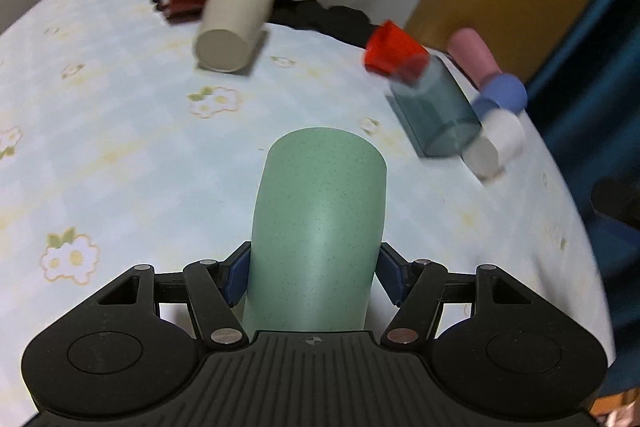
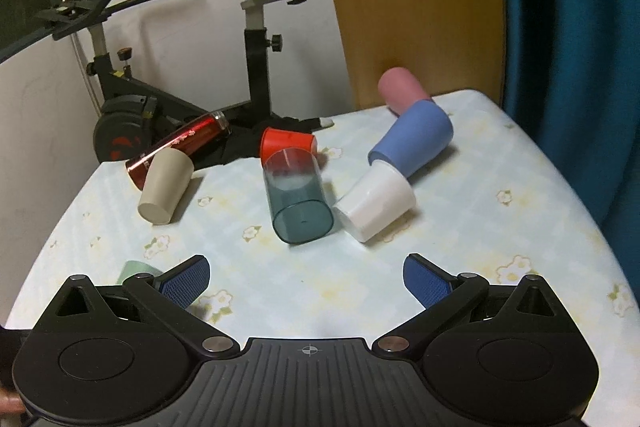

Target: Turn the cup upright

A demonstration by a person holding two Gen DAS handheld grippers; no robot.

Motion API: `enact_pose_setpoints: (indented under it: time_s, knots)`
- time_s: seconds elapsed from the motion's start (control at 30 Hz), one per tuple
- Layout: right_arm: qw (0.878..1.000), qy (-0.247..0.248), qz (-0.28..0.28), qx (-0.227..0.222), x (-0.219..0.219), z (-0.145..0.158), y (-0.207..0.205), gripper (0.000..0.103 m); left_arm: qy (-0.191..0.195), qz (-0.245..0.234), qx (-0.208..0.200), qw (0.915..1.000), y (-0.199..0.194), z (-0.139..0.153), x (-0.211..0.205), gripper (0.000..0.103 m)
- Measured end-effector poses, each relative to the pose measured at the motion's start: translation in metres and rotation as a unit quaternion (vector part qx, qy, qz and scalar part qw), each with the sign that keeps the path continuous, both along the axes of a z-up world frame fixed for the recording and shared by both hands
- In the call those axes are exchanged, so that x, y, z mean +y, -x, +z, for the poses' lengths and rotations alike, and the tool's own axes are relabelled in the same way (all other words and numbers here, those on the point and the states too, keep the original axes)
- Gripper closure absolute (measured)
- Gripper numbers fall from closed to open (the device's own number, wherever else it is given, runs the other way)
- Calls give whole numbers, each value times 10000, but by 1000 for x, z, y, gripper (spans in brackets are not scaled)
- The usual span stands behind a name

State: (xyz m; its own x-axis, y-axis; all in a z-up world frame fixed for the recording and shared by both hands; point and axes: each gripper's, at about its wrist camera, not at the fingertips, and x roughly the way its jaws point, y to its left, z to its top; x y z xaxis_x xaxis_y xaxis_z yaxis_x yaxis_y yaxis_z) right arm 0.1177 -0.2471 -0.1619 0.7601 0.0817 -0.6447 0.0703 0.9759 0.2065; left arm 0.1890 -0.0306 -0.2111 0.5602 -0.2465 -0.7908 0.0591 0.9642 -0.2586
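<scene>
Two blue pads of the left gripper (image 1: 314,277) clamp the speckled green cup (image 1: 320,219), which lies along the fingers above the floral tablecloth (image 1: 120,131). Spread wide with nothing between its fingers, the right gripper (image 2: 307,277) faces a tipped teal tumbler (image 2: 298,201), white cup (image 2: 376,205) and beige cup (image 2: 166,187).

green cup (image 2: 138,269) mostly hidden behind right gripper's fingers (image 2: 186,277), far cups (image 1: 496,143) motion-blurred
</scene>
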Motion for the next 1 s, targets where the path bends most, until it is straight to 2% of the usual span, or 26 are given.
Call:
enact_pose_setpoints:
  time_s: [0.1,0.27,0.4,0.57,0.63,0.83,0.93,1.0]
  knots:
    - [10000,-50,24,36,-1,-3,5,0,-259,-131,-69,9996,2,-5,-12,36]
    - [9999,-90,25,68,-2,-4,9,0,-468,-275,-51,9985,4,-11,-20,36]
    - [9999,-90,104,81,2,-2,9,0,-306,-186,-6,9994,5,-9,-12,36]
    - [9994,-176,298,70,9,0,11,0,-108,-246,-403,9988,21,11,1,31]
    - [9991,-197,371,69,11,1,10,0,-100,-287,-650,9974,30,21,7,22]
    - [9979,-267,576,95,20,2,9,0,-34,-36,-1118,9937,48,43,38,21]
    - [9968,-351,684,196,25,-1,6,0,-427,257,-1255,9908,56,56,52,21]
    - [9962,-360,748,278,30,-2,4,0,-721,350,-1493,9855,64,64,60,21]
